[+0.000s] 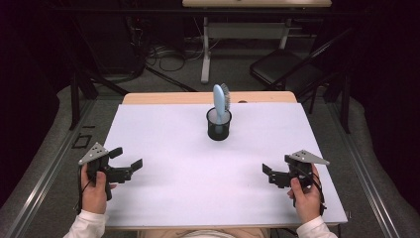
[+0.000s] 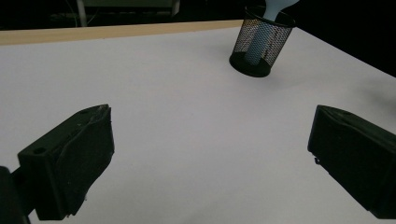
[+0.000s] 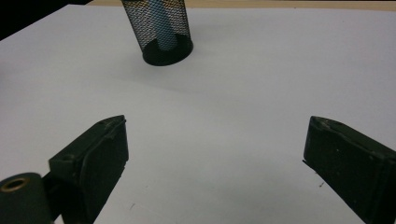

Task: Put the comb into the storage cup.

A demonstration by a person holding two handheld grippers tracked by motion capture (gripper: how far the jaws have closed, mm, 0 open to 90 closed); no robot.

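Hairbrush [image 1: 221, 97], one, blue, stands handle-down in one black mesh cup [image 1: 218, 124] at table centre, far from both grippers. Left gripper [image 1: 128, 165] and right gripper [image 1: 267, 174]: jaws wide, empty, over the white tabletop [image 1: 173, 148]. Dark room beyond; one chair [image 1: 282, 67].

The room is dark, its walls lost in black at the left and right edges of the high view; grey carpet [image 1: 233, 74] covers the floor; at the top centre stands a second table [image 1: 257, 4] with a pale wooden top and a white leg [image 1: 205, 49]; loose cables [image 1: 168, 57] lie coiled on the floor in the upper left centre; a black folding chair [image 1: 282, 67], or something like it, sits at the upper right; light falls on the white work surface [image 1: 173, 198], edged with wood [image 1: 163, 97] at its far side.
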